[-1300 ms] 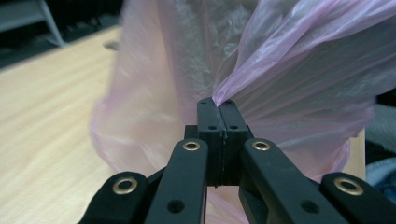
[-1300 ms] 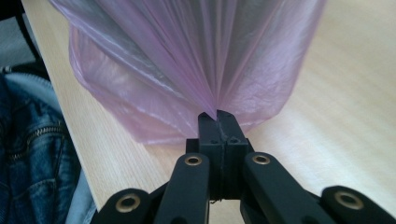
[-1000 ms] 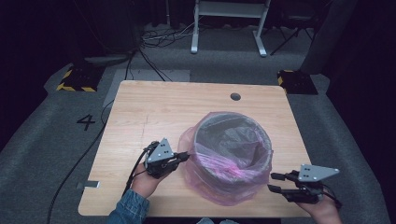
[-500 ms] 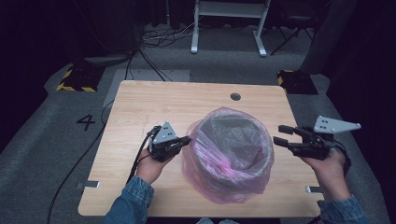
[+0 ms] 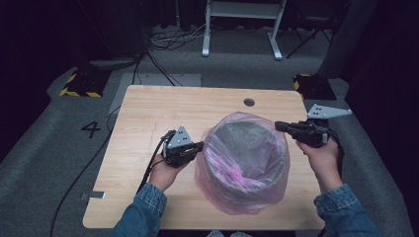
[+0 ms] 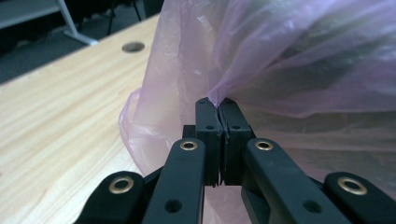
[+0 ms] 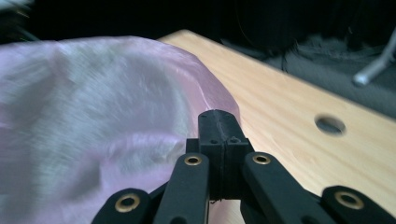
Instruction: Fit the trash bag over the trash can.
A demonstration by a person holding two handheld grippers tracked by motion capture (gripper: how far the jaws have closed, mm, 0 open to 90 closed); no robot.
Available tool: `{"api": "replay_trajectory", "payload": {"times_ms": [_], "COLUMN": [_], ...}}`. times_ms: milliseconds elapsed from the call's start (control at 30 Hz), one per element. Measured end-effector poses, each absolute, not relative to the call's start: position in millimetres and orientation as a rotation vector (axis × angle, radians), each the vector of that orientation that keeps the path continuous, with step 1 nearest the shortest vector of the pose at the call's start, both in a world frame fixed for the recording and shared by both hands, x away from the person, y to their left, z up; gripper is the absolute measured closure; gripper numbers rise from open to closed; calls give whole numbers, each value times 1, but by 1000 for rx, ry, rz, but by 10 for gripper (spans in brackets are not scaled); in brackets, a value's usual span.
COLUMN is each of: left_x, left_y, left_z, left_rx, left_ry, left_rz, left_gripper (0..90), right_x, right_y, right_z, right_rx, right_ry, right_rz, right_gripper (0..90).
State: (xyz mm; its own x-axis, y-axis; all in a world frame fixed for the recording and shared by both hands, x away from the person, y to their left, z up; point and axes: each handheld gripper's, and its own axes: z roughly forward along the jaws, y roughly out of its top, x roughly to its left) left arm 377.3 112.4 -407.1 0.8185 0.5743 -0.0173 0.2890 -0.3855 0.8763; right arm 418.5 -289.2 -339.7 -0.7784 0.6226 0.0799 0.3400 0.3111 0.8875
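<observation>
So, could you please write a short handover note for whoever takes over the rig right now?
Left claw: shut on the pink bag, pinching its film at the bin's left side.
Right claw: shut, level with the far right rim and holding nothing that I can see; its own view is blurred.
Things: a grey bin stands near the front of the wooden table, with the bag draped loosely over and around it.
Done: the bag is over the bin.
Left, probably: take the right side of the film and settle the bag evenly on the rim.
</observation>
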Motion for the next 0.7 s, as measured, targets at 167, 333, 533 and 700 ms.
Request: {"api": "replay_trajectory", "payload": {"times_ms": [167,333,533,700], "left_x": [377,371,367,367], "left_y": [106,103,103,101], "left_z": [-425,-435,-449,-462], "left_rx": [2053,2080,2135,2187], "left_ry": [645,639,656,688], "left_rz": [329,312,296,312], "left_gripper": [881,881,882,882], "right_x": [432,427,420,416], "right_y": [-293,-293,-295,-299], "right_z": [-384,-425,-456,-467], "right_rx": [1001,1068,1136,1176], "right_ry": [2405,2511,2578,2599], "right_rz": [1407,1306,1239,1210], "right_gripper": [900,900,900,900]}}
